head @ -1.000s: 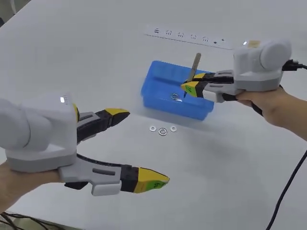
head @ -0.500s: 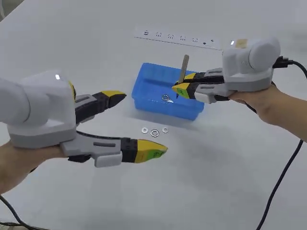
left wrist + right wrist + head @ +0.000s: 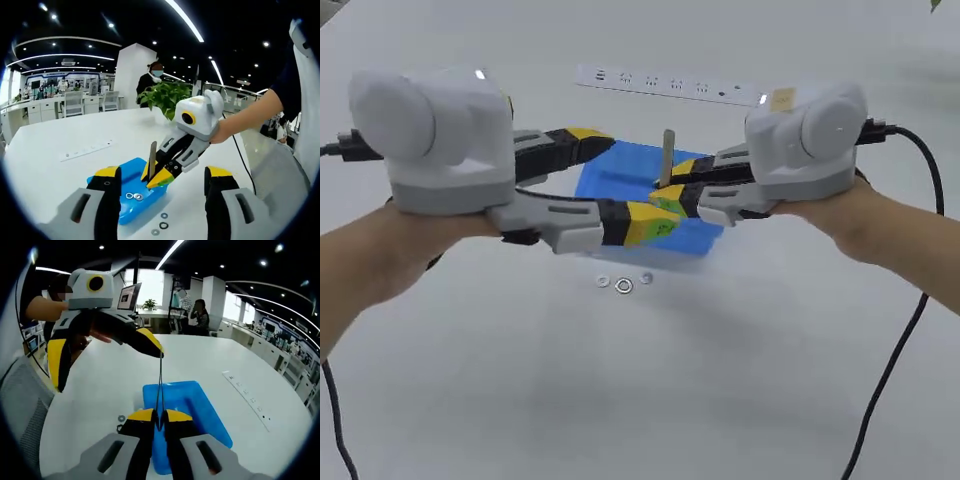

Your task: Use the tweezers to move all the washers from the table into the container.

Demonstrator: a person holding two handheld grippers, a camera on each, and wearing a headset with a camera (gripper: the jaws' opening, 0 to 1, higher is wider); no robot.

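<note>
A blue container (image 3: 610,178) sits mid-table, and in the left gripper view this container (image 3: 125,200) holds two washers (image 3: 134,196). Three washers (image 3: 623,285) lie on the table just in front of it; I also see these washers (image 3: 160,227) low in the left gripper view and one washer (image 3: 121,418) beside the container (image 3: 190,405). My right gripper (image 3: 670,192) (image 3: 159,416) is shut on grey tweezers (image 3: 668,155) (image 3: 152,156) (image 3: 160,380) held upright over the container. My left gripper (image 3: 635,180) (image 3: 163,172) is open with nothing in it, and hovers in front of the container, facing the right one.
A white power strip (image 3: 660,85) (image 3: 248,390) lies beyond the container. Black cables trail from both grippers, one cable (image 3: 900,330) hanging at the right. Bare white table (image 3: 650,400) stretches in front of the washers. People stand in the background.
My left gripper has risen from the lower left to the container, close to the right gripper's tips. The right gripper still holds the tweezers over the container. The head view shifted.
</note>
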